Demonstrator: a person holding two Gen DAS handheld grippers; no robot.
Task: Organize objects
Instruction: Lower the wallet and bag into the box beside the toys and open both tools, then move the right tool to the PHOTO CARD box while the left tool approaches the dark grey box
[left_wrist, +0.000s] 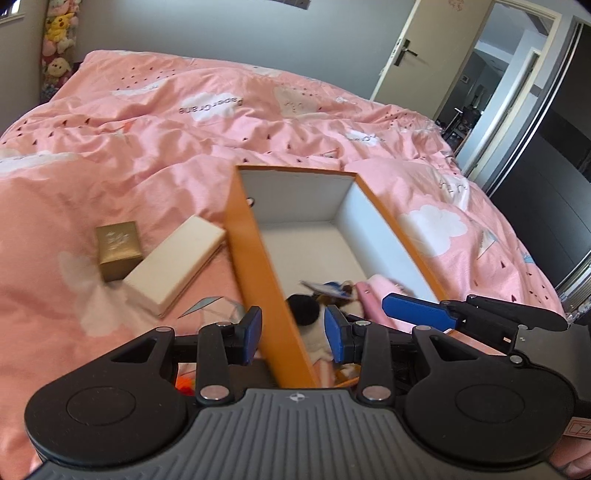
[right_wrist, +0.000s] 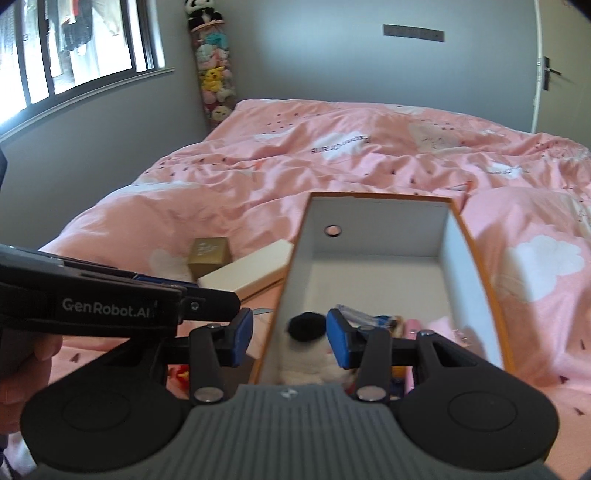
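An open orange box (left_wrist: 251, 258) (right_wrist: 480, 266) with a white inside lies on the pink bed. At its near end lie a white plush with a black ear (left_wrist: 304, 308) (right_wrist: 306, 325), pink items (left_wrist: 373, 295) and a blue-and-white packet (right_wrist: 354, 314). A small gold box (left_wrist: 118, 249) (right_wrist: 208, 254) and a long cream box (left_wrist: 177, 264) (right_wrist: 251, 273) lie left of it. My left gripper (left_wrist: 294, 334) is open, the box's left wall showing between its blue pads. My right gripper (right_wrist: 290, 338) is open over the same wall and the plush. Each gripper shows in the other's view: the right (left_wrist: 417, 314), the left (right_wrist: 207, 295).
The pink duvet (left_wrist: 258, 122) is rumpled and spreads far beyond the box. A column of stuffed toys (right_wrist: 216, 81) stands in the corner by a window (right_wrist: 74, 40). A door (left_wrist: 402, 55) and a dark wardrobe (left_wrist: 554, 184) are on the right. A red-yellow thing (left_wrist: 184, 384) peeks under my left gripper.
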